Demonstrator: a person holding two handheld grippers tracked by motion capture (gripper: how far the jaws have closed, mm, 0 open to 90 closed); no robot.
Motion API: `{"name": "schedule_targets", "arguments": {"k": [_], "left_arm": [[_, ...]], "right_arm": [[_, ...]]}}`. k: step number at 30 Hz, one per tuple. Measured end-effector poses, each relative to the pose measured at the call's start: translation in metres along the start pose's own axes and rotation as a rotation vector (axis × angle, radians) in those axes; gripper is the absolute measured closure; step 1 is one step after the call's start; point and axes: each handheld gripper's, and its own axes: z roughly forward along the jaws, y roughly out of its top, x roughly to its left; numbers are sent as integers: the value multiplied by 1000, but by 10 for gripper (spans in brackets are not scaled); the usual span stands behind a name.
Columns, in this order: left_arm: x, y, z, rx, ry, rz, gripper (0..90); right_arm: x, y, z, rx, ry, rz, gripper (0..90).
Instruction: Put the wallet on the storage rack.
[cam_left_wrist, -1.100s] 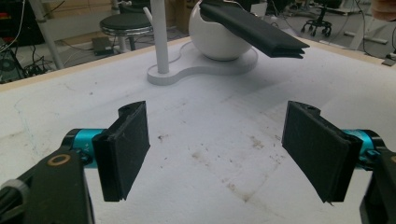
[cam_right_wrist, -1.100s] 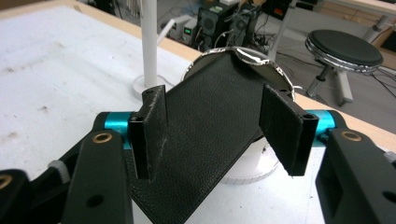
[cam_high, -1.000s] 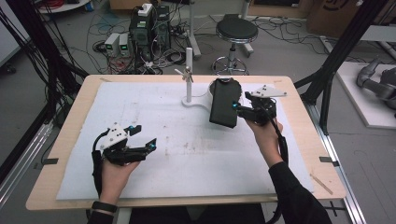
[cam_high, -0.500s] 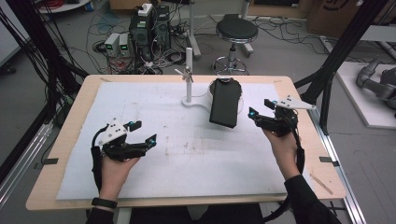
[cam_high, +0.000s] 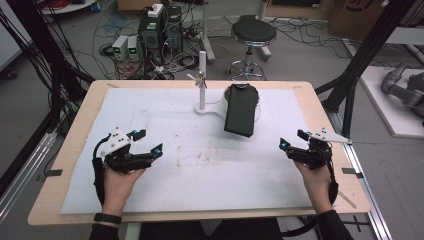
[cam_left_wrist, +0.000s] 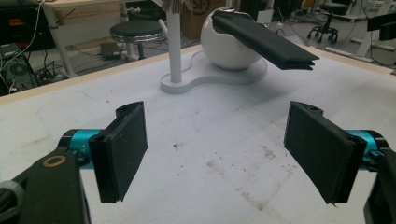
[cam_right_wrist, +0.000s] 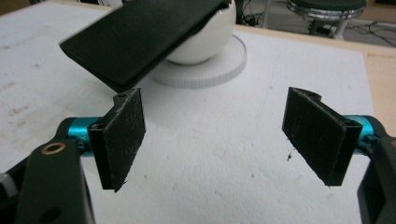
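A flat black case (cam_high: 240, 111) lies tilted on a white ball (cam_left_wrist: 229, 46), which sits on a white stand (cam_high: 209, 111) with an upright post (cam_high: 202, 80) at the back middle of the table. My right gripper (cam_high: 292, 138) is at the right side of the table, well away from the case. Its jaws have just been opening and stand open with nothing between them (cam_right_wrist: 217, 140). The case (cam_right_wrist: 140, 37) hangs ahead of it, up and to the left. My left gripper (cam_high: 150, 141) rests open at the front left, its jaws empty (cam_left_wrist: 215, 149).
A white foam sheet (cam_high: 200, 165) with faint stains covers the wooden table (cam_high: 80, 125). Behind the table stand a round stool (cam_high: 253, 32), electronics boxes (cam_high: 160, 25) and loose cables on the floor. Black frame posts (cam_high: 350, 85) rise at the right.
My right gripper let go of the black case and drew back to the right and toward the front edge, jaws spreading. The case stays on the ball. The left gripper has not moved.
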Motion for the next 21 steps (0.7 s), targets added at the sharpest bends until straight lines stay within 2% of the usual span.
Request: {"name": "schedule_targets", "arguments": {"k": [10,21], "left_arm": [[-1,-5,2,21,1,-4,214],[1,-5,2,20,5,-5,214]], "right_arm": [[-7,-7,4,18,-12,10,218],[-8,-9,5,34,-10,5,216]]}}
